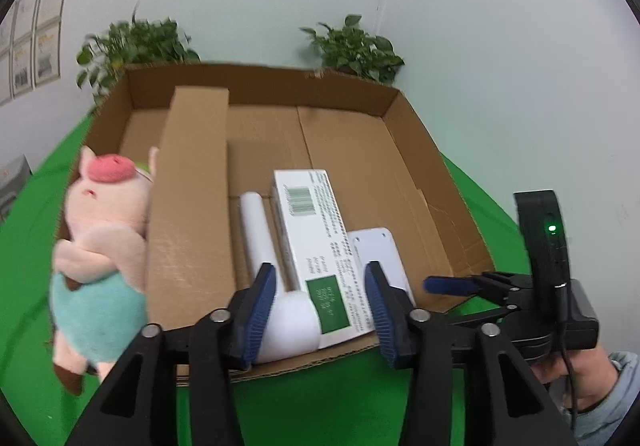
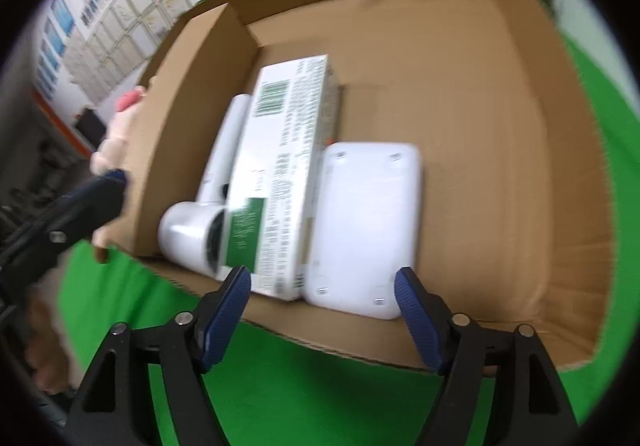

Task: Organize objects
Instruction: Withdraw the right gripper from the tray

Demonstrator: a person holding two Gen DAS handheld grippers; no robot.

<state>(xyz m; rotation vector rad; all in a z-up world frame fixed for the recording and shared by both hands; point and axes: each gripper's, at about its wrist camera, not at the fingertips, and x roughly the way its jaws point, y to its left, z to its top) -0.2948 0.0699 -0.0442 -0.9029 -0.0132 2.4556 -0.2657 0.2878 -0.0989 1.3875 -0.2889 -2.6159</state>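
Note:
A wide open cardboard box [image 1: 352, 149] sits on a green cloth. Inside it lie a white and green carton [image 1: 316, 238], a white hair-dryer-like device [image 1: 260, 238] to its left and a flat white device [image 1: 380, 250] to its right. A long brown carton [image 1: 192, 185] lies along the left side. A pink pig plush [image 1: 100, 246] leans by the box's left wall. My left gripper [image 1: 320, 274] hangs open over the box's near edge, holding nothing. My right gripper [image 2: 322, 274] is open too, above the flat white device [image 2: 364, 226] and the carton [image 2: 280, 173].
Two potted plants [image 1: 352, 49] stand behind the box against a pale wall. Green cloth [image 1: 320, 398] covers the table around the box. A hand in a light sleeve [image 1: 580, 378] holds the right gripper at the box's near right corner. Framed sheets [image 2: 120, 33] hang on the left wall.

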